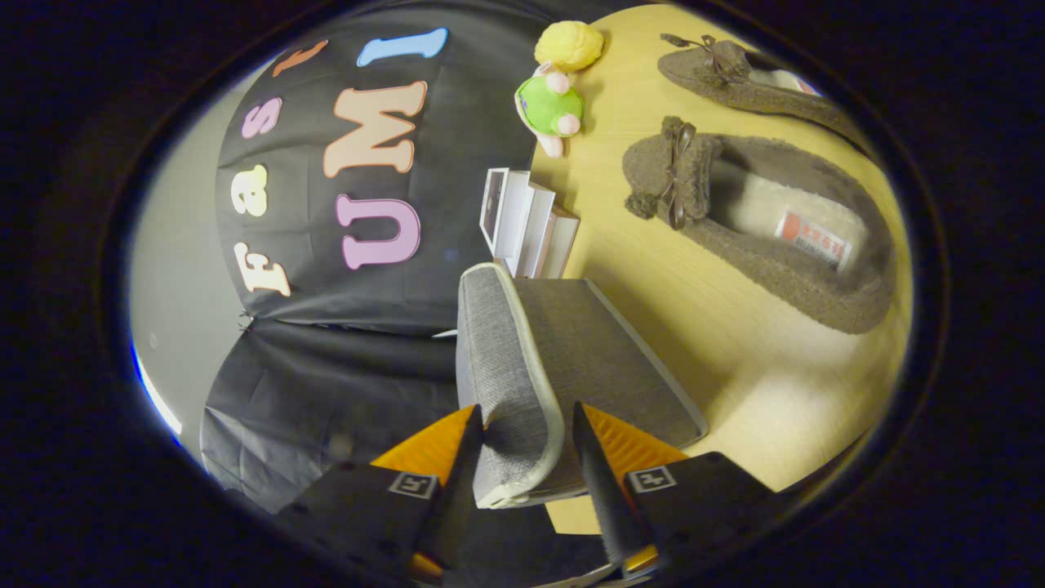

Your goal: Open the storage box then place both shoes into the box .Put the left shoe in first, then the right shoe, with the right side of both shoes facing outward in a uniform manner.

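Observation:
My gripper (pixel 522 425) is shut on the edge of the grey fabric lid (pixel 510 367) of the storage box, one finger on each side of it. The lid stands raised and runs forward from between the fingers; its pale piping shows along the rim. Beyond the lid, on the wooden table (pixel 710 327), lie two brown fuzzy slippers with bows. The nearer slipper (pixel 751 220) shows its pale lining and a label inside. The farther slipper (pixel 735 77) lies past it near the table's far edge. The box body is hidden under the lid.
A few white books (pixel 526 222) stand just past the lid's far end. A green and yellow plush toy (pixel 557 82) sits further on beside the black cloth wall (pixel 351 204). Bare wood lies between the lid and the nearer slipper.

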Tool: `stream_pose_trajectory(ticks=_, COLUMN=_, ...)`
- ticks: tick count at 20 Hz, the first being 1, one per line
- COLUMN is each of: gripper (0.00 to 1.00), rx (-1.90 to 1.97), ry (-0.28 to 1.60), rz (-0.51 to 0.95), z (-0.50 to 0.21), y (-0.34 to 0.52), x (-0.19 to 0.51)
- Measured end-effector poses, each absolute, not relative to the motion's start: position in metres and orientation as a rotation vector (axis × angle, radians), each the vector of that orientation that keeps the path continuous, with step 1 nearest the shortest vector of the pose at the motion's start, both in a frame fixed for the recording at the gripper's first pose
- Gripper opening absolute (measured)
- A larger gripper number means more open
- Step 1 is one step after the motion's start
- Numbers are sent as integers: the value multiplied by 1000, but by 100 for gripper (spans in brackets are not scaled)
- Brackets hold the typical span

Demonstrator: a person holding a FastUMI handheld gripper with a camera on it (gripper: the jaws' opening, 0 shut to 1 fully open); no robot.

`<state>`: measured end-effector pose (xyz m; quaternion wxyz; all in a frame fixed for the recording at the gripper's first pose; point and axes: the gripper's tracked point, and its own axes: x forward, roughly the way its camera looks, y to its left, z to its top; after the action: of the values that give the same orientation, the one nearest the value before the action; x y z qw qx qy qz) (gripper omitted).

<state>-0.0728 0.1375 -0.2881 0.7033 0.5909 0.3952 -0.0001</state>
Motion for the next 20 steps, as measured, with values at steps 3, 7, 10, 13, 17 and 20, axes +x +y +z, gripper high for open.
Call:
stream_pose_trajectory(ticks=3, gripper=55, rx=1257, ry=901, rz=24, z=-288, y=137, x=-71)
stream_pose_trajectory(ticks=7, gripper=11, rx=1236, ry=884, rz=70, z=-273, y=140, x=-65)
stream_pose_trajectory(ticks=10, gripper=8, rx=1152, ry=879, rz=174, z=-249, y=155, x=-70)
stream_pose_trajectory(ticks=13, gripper=5, rx=1079, ry=848, rz=273, z=-215, y=168, x=-61)
stream_pose_trajectory(ticks=17, gripper=8, rx=1050, ry=823, rz=357, z=-176, y=189, x=-48)
stream_pose_trajectory(ticks=20, gripper=9, rx=1000, ry=822, rz=423, z=-152, y=211, x=-42)
